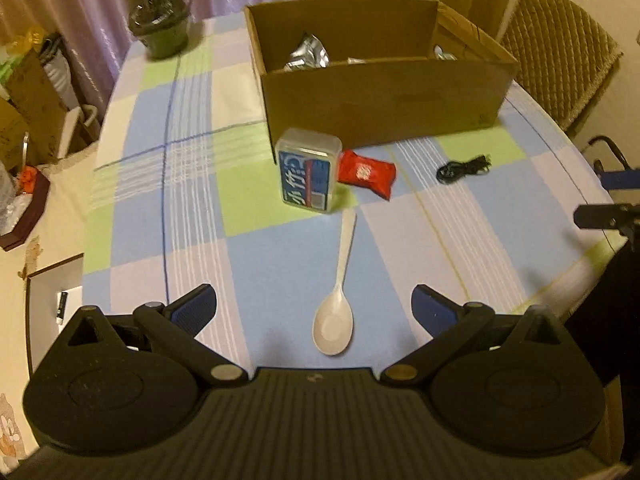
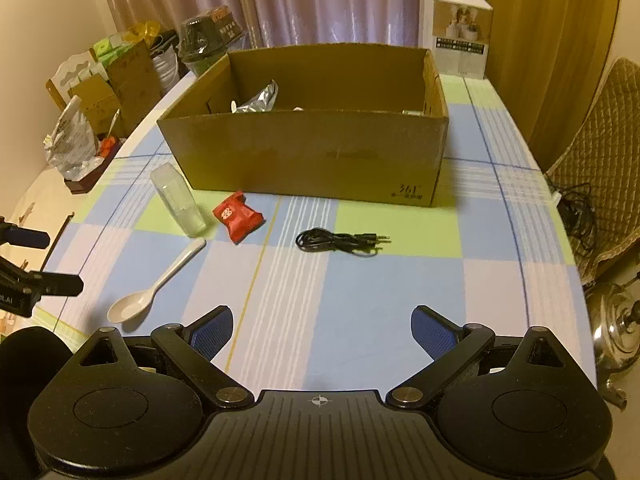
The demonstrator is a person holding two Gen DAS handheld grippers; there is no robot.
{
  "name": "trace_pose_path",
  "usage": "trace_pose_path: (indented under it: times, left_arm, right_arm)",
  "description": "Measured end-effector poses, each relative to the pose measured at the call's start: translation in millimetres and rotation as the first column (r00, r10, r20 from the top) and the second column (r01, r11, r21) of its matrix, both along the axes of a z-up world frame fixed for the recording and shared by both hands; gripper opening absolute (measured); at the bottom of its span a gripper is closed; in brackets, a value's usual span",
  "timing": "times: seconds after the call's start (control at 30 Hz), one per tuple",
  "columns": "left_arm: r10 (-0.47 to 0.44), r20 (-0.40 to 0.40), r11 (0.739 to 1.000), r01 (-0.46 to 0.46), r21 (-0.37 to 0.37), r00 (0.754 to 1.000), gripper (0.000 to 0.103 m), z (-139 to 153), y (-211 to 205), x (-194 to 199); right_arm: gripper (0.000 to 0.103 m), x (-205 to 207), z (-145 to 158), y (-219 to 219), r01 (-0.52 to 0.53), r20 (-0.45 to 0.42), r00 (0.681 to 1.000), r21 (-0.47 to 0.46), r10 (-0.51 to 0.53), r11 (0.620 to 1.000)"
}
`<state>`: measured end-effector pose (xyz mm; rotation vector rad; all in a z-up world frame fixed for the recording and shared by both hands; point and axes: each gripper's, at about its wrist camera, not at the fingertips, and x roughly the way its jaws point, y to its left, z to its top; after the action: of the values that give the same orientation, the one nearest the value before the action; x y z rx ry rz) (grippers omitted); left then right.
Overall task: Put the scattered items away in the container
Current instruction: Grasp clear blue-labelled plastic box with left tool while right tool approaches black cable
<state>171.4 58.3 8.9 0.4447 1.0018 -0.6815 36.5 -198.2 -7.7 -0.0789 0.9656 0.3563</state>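
Observation:
An open cardboard box (image 1: 384,100) stands on the checked tablecloth, also in the right wrist view (image 2: 304,152), with silver packets inside. In front of it lie a clear plastic case with a blue label (image 1: 308,170), a red snack packet (image 1: 366,172), a white spoon (image 1: 336,304) and a coiled black cable (image 1: 464,167). My left gripper (image 1: 314,308) is open and empty, with the spoon's bowl between its fingers. My right gripper (image 2: 322,334) is open and empty, above bare cloth short of the cable (image 2: 340,240). The case (image 2: 178,200), packet (image 2: 238,216) and spoon (image 2: 156,284) lie to its left.
A dark lidded cup (image 1: 160,20) stands at the table's far left corner. A white photo box (image 2: 460,32) stands behind the cardboard box. A quilted chair (image 2: 600,168) is to the right, clutter and cartons (image 2: 108,88) to the left. A metal kettle (image 2: 616,332) sits off the right edge.

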Motion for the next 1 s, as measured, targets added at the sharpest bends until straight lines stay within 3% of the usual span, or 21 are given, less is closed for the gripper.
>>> trace_pose_path:
  times: [0.17,0.47,1.0]
  left_arm:
    - [-0.006,-0.007,0.999,0.006,0.036,1.0,0.102,-8,2,4]
    - [0.004,0.0,0.999,-0.004,0.032,1.0,0.102,-8,11,20]
    - [-0.177,0.053,0.984,0.178,-0.011,0.983,0.101,-18,-40,61]
  right_arm:
    - [0.1,2,-8,8,-0.015,-0.022,1.0,0.008,0.015,1.0]
    - [0.1,5,-22,33,-0.048,-0.041,0.998,0.014,0.048,0.999]
    - [0.1,33,-41,26,-0.094,-0.043,0.995,-0.049,0.092,0.994]
